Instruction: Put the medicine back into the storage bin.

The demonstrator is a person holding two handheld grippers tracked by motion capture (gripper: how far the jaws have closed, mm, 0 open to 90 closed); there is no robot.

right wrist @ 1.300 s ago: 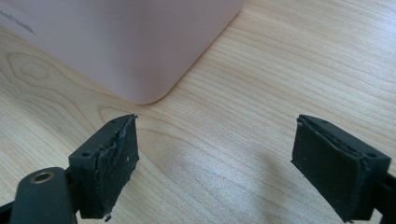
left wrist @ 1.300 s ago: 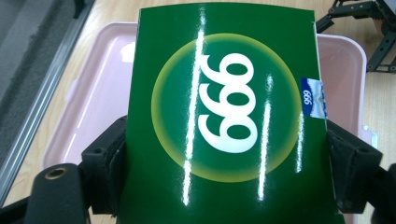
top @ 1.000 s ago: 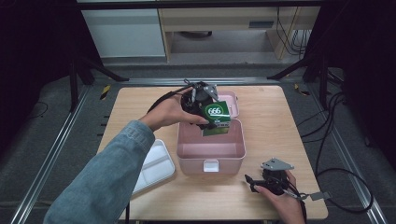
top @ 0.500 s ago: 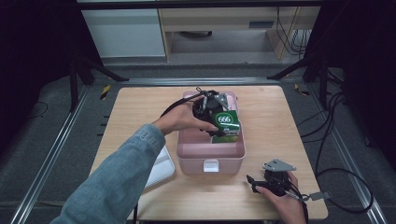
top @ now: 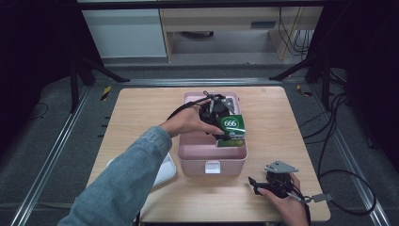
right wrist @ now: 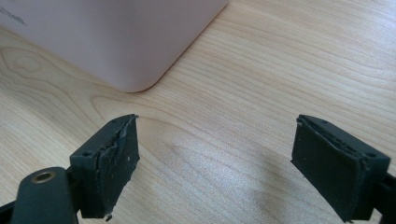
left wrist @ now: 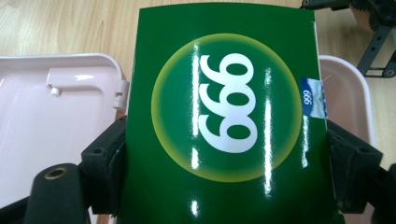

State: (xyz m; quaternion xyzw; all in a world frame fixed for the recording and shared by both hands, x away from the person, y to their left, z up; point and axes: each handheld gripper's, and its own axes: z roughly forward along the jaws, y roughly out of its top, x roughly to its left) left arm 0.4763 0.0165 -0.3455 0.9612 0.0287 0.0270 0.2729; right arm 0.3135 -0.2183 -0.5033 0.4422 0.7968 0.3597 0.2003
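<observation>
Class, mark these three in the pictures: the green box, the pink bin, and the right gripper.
green box [left wrist: 224, 116], left gripper view, on its printed front face.
pink bin [top: 211, 167], high view, on its near wall.
right gripper [right wrist: 215, 163], right gripper view, midway between its open jaws.

The left arm, in a blue sleeve, reached forward, its left gripper [top: 225, 128] clamped at both sides with fingers [left wrist: 105, 163] wide. The right gripper [top: 258, 183] rested low near the person, fingers [right wrist: 109, 158] spread apart.
</observation>
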